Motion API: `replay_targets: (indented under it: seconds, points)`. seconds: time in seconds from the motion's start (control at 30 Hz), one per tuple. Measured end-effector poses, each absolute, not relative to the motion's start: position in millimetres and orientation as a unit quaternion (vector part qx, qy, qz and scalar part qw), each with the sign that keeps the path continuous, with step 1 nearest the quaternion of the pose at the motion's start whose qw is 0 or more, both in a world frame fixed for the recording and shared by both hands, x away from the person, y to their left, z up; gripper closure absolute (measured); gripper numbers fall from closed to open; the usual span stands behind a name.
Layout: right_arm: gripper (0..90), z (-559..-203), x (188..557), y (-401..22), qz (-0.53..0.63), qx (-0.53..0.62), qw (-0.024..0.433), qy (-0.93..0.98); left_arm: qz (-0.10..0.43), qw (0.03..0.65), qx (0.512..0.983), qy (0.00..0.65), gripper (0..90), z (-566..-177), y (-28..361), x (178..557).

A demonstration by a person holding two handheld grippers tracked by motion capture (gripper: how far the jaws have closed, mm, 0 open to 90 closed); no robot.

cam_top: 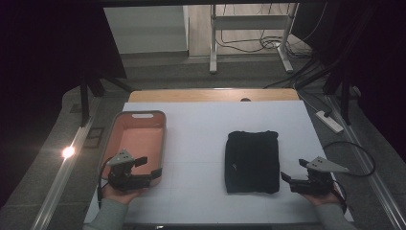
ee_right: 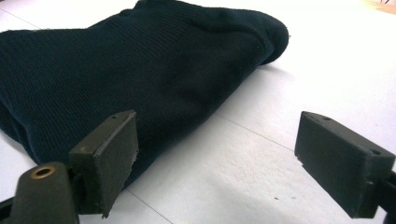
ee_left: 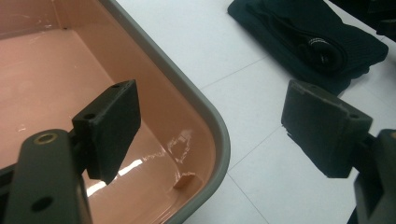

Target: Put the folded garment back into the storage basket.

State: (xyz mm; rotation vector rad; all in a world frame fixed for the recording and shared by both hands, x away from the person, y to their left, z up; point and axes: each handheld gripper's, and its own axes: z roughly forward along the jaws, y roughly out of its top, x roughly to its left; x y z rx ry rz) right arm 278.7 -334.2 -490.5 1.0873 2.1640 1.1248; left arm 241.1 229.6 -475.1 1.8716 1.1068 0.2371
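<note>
Worktop (cam_top: 201, 143) white, seen from above. Folded black garment (cam_top: 252, 161) lies flat at about 4 o'clock from centre. Pink tray (cam_top: 143, 132) with grey rim sits at 9 o'clock, nothing inside. Left hand-held gripper (cam_top: 146, 168) at 7 o'clock, jaws spread wide, holding nothing; one jaw hangs over the tray's near corner, the other over bare worktop. Right hand-held gripper (cam_top: 293, 171) at 4 o'clock, just beside the garment's near right corner, jaws wide apart, empty.
</note>
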Motion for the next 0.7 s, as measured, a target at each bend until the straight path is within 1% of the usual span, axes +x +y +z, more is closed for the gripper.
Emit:
replay_targets:
  seconds: [0.7]
  points:
    - [14.5, -491.6, 281.5, -333.2, 0.407, 0.396, 0.235, 0.789, 0.095, 0.464, 0.757, 0.45, 19.5, -472.6, 231.5, 241.9]
